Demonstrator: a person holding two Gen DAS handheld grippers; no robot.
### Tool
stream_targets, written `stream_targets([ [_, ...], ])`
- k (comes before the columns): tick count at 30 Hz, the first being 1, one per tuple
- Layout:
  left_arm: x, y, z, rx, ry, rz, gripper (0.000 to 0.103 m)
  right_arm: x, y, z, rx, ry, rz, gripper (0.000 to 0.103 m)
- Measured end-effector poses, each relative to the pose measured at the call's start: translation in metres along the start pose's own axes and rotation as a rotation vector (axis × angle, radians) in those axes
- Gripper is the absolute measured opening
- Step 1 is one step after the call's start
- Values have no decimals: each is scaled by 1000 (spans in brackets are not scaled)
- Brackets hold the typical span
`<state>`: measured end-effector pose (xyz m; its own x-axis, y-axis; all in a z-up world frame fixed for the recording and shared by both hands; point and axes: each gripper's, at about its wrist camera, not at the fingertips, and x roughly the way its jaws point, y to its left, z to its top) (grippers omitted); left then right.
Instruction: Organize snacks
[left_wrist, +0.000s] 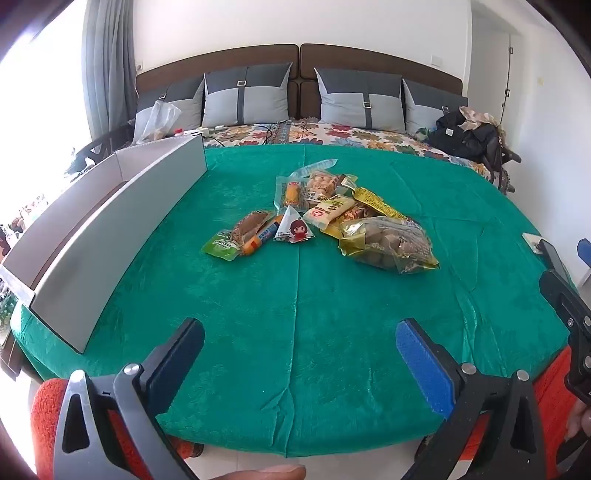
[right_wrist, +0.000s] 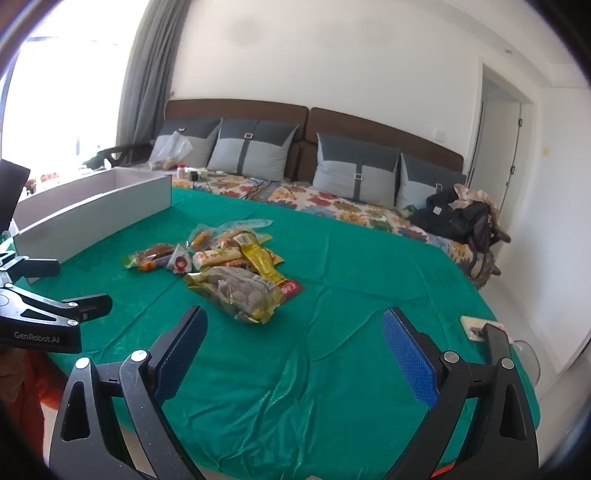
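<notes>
A heap of snack packets (left_wrist: 332, 210) lies in the middle of the green cloth (left_wrist: 258, 314); the same snack heap (right_wrist: 221, 266) shows in the right wrist view. Nearest in it is a clear bag of brown round snacks (left_wrist: 388, 243) (right_wrist: 240, 291). A green-ended packet (left_wrist: 232, 240) and a white triangular packet (left_wrist: 293, 230) lie on its left side. A long white box (left_wrist: 110, 236) (right_wrist: 92, 210) stands open-topped at the left. My left gripper (left_wrist: 299, 343) hovers open over the near cloth, nothing between its blue pads. My right gripper (right_wrist: 291, 339) is open too, short of the heap.
Behind the cloth a floral bedspread (left_wrist: 351, 134) carries grey pillows (left_wrist: 245, 96), cables and a plastic bag (left_wrist: 159, 118). Dark clothes (left_wrist: 469, 136) are heaped at the right. A small flat object (right_wrist: 476, 328) lies at the cloth's right edge. An orange sleeve (left_wrist: 44, 413) frames the bottom.
</notes>
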<state>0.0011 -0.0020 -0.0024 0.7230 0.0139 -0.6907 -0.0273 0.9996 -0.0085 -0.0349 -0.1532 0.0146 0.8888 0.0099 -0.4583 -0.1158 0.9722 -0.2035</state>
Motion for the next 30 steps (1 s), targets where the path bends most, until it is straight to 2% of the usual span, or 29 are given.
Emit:
stream_targets([
  [5, 10, 4, -1, -23, 41, -31, 103, 4, -4, -6, 1, 9, 3, 97],
  [17, 19, -8, -11, 24, 64, 4, 103, 11, 0, -16, -8, -8, 19, 97],
  [30, 22, -9, -12, 26, 80, 2, 103, 18, -4, -20, 18, 19, 35, 97],
])
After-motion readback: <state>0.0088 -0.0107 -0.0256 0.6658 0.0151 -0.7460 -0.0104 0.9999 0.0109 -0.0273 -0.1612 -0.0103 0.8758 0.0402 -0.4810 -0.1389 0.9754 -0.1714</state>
